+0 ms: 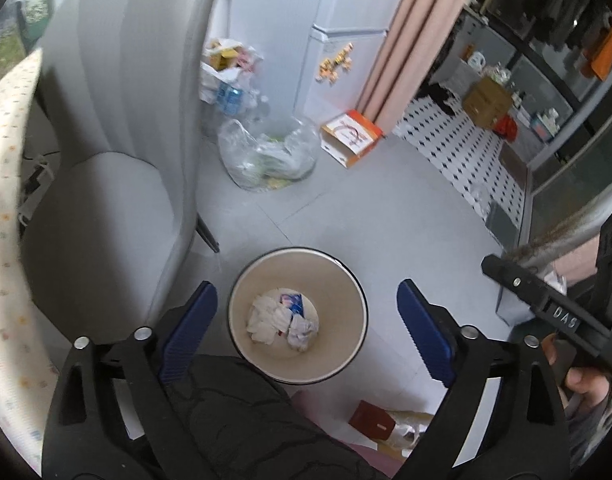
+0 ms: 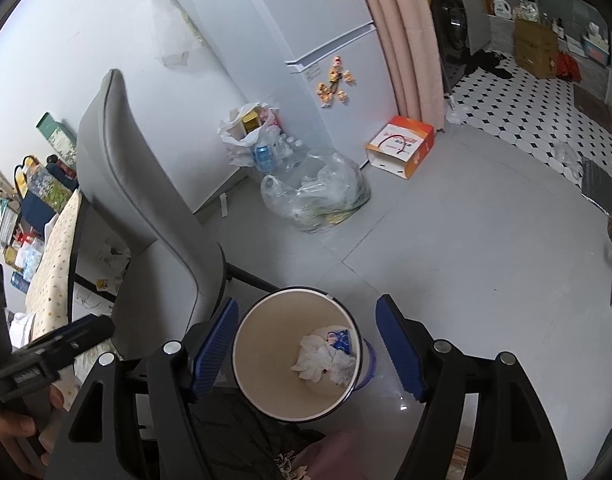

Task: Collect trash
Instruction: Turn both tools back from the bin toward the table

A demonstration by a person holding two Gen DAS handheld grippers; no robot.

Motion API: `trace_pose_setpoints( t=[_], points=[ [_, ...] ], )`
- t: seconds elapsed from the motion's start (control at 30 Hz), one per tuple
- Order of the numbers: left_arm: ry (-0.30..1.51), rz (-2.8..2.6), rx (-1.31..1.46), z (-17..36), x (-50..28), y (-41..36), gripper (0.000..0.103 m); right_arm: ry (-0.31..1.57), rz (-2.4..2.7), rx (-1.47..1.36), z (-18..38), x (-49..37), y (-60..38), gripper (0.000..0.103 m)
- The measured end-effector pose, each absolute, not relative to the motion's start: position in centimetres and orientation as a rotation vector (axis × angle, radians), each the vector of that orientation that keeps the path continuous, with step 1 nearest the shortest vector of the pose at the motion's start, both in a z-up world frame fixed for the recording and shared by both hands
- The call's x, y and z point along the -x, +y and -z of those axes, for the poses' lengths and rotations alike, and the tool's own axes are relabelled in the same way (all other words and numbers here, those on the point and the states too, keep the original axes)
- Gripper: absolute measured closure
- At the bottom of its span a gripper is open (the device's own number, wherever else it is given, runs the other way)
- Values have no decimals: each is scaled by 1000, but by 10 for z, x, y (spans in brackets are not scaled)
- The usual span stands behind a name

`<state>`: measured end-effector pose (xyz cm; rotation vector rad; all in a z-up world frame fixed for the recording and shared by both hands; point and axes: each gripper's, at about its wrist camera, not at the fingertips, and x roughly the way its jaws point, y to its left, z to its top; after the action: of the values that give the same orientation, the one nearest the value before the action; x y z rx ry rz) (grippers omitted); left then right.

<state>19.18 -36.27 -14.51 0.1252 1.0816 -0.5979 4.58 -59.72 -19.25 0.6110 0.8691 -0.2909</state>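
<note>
Looking down, I see both claws spread and empty: left claw (image 1: 308, 328) and right claw (image 2: 308, 346) each frame the bin (image 1: 241, 334) on the floor, crumpled tissues (image 1: 281, 322) at its bottom.

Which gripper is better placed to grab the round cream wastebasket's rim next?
Left, marginally. The left gripper is open and frames the round cream wastebasket centrally. The right gripper is open too, but the basket sits nearer its left finger.
</note>
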Motion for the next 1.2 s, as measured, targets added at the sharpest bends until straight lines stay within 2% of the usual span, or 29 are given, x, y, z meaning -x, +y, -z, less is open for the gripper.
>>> trace_pose_setpoints(
  t=[0.37,0.73,1.2],
  points=[
    [954,480,11,90,-189,-283,6,798,196,-548,149,-71,-538,8],
    [835,371,144,48,-168,-190,6,756,70,-437,107,-79,-462,8],
    [762,284,236,37,-139,-100,6,751,-52,-327,72,-83,-373,8]
  ],
)
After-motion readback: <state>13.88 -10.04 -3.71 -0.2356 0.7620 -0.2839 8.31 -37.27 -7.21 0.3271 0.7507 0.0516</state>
